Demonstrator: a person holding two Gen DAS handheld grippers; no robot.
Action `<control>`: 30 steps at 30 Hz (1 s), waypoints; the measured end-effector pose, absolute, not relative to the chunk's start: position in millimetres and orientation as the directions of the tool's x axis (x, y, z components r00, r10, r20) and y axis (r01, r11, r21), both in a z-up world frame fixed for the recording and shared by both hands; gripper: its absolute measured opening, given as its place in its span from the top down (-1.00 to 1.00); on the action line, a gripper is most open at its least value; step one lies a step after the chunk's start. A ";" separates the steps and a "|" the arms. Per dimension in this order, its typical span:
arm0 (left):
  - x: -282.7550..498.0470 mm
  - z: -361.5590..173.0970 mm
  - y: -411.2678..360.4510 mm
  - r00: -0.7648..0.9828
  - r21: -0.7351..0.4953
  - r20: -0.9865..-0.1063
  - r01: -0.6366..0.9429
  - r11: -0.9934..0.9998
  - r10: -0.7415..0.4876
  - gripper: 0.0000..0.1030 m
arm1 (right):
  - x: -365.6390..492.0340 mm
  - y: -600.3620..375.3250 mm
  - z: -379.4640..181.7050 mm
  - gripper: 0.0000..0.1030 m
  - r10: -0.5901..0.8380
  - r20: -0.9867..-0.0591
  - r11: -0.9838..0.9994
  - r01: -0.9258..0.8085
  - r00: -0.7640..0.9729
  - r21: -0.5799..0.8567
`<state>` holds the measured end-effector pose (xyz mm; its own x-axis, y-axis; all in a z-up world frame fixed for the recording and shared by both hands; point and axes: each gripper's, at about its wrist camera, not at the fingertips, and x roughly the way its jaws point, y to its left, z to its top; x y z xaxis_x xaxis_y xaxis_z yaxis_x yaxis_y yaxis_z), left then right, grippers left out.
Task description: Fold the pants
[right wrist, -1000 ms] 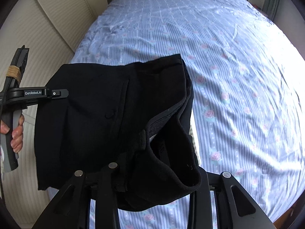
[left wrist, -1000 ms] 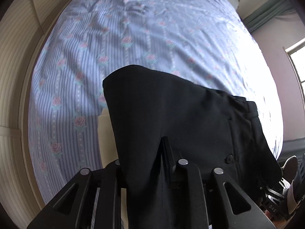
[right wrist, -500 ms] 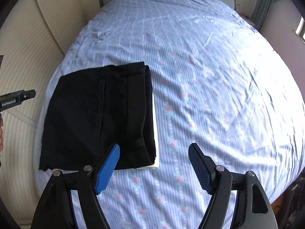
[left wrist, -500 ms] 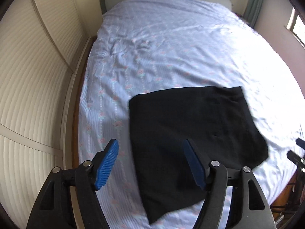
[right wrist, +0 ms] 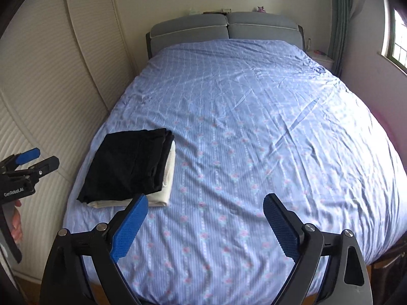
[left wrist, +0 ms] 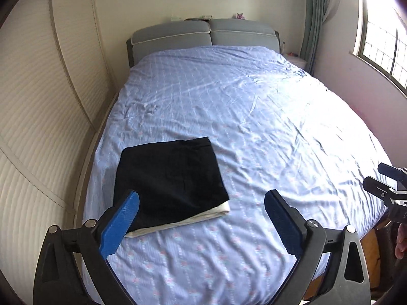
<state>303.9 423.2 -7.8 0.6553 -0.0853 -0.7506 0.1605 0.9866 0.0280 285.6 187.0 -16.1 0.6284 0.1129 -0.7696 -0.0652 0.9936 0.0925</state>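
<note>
Both grippers had let go and pulled back; the left gripper (left wrist: 201,218) and right gripper (right wrist: 204,222) had just spread wide, empty; folded black pants (left wrist: 168,180) lay atop a white folded cloth (right wrist: 168,175) near the bed's (left wrist: 279,139) left edge.

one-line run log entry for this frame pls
task: fold pants | black pants: folded, on cream garment, on bed | left gripper: open, empty | right gripper: open, empty

Home bedroom. Double bed (left wrist: 254,132) with blue rose-print cover, grey padded headboard (left wrist: 203,34). Ribbed cream wardrobe doors (left wrist: 38,117) along one side; window (left wrist: 381,45) with green curtain (left wrist: 314,20) on the other. Small nightstand (right wrist: 323,59) beside headboard.
</note>
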 end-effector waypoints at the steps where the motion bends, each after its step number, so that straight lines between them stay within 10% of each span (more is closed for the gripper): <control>1: 293.1 -3.2 405.1 0.660 0.029 -0.746 0.162 0.986 -0.087 -0.96 | 278.2 174.4 -10.2 -0.80 0.118 -0.757 0.993 -0.071 0.643 0.094; 30: 69.7 83.4 142.5 0.762 -0.027 -0.635 0.137 0.990 -0.123 -1.00 | 79.9 -78.0 77.8 -0.80 0.194 -0.635 0.981 -0.150 0.748 0.123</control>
<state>69.7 142.5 83.4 0.7624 -0.1226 -0.6354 0.1367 0.9902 -0.0271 79.9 -78.0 77.8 0.7476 0.1941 -0.6351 -0.1502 0.9810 0.1231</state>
